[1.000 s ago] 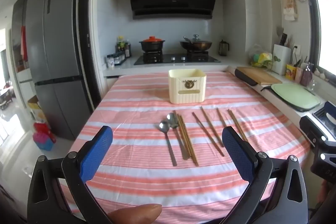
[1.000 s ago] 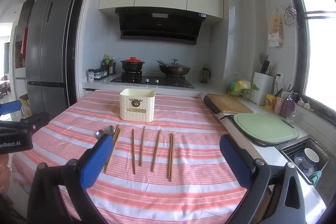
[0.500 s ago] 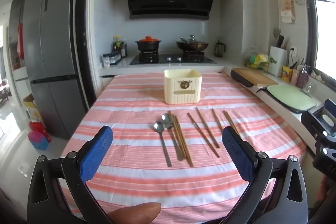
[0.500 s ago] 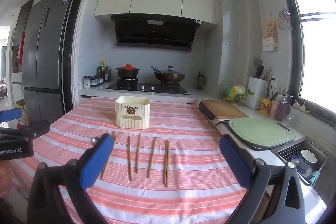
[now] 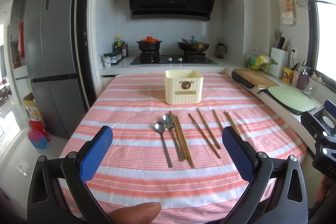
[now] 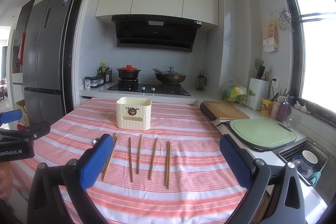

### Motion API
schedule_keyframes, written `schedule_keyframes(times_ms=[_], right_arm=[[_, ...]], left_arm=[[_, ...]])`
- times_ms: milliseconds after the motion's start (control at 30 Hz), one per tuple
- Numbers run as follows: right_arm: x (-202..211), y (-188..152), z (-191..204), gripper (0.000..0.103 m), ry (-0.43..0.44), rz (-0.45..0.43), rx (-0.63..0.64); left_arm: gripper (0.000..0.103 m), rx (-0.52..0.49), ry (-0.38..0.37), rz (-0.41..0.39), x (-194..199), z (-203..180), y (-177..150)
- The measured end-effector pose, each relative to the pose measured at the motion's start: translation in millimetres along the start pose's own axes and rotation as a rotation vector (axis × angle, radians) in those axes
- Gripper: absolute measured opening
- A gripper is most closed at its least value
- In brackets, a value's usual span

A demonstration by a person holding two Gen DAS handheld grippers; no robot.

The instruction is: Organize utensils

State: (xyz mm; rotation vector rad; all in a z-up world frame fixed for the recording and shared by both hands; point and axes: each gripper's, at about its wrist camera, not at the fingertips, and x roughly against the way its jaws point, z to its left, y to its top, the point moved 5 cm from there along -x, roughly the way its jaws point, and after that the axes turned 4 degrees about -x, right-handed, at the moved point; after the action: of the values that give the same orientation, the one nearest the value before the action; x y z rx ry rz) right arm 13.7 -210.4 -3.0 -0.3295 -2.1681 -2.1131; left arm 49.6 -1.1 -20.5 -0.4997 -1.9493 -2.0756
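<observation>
A cream utensil holder stands upright mid-table on the striped cloth. In front of it lie two metal spoons side by side, with several wooden chopsticks spread to their right. My left gripper is open, hovering above the near table edge, well short of the spoons. My right gripper is open too, held above the cloth near the chopsticks. In the right wrist view its left finger hides most of the spoons. Neither gripper holds anything.
The striped table abuts a counter with a stove and two pots. A wooden board, a green board and a sink with dishes line the right side. A fridge stands on the left.
Both grippers have drawn back and risen a little, so the table and utensils sit lower and farther in both views. Nothing on the table has moved.
</observation>
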Motion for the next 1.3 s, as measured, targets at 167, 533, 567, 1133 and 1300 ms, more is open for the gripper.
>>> schedule_keyframes(times_ms=[167,533,567,1133,1300], right_arm=[[-0.9,-1.3,0.5,0.103,0.000,0.004,0.000],[-1.4,-1.4,-0.5,0.103,0.002,0.001,-0.004],[-1.3,-1.7,-0.3,0.103,0.002,0.001,-0.004],[-2.6,-2.9,-1.3,0.103,-0.002,0.003,-0.010],[-4.0,-4.8,-2.4,0.103,-0.001,0.010,-0.013]], left_arm=[[0.103,0.001,0.002,-0.001,-0.4,-0.7,-1.6],[0.103,-0.003,-0.002,0.002,-3.4,1.6,-4.3],[0.103,-0.005,-0.001,0.001,-3.6,1.4,-4.6],[0.103,-0.009,-0.029,-0.014,-2.1,-5.1,-0.9],[0.103,-0.010,-0.040,-0.014,-2.8,-6.6,-0.2]])
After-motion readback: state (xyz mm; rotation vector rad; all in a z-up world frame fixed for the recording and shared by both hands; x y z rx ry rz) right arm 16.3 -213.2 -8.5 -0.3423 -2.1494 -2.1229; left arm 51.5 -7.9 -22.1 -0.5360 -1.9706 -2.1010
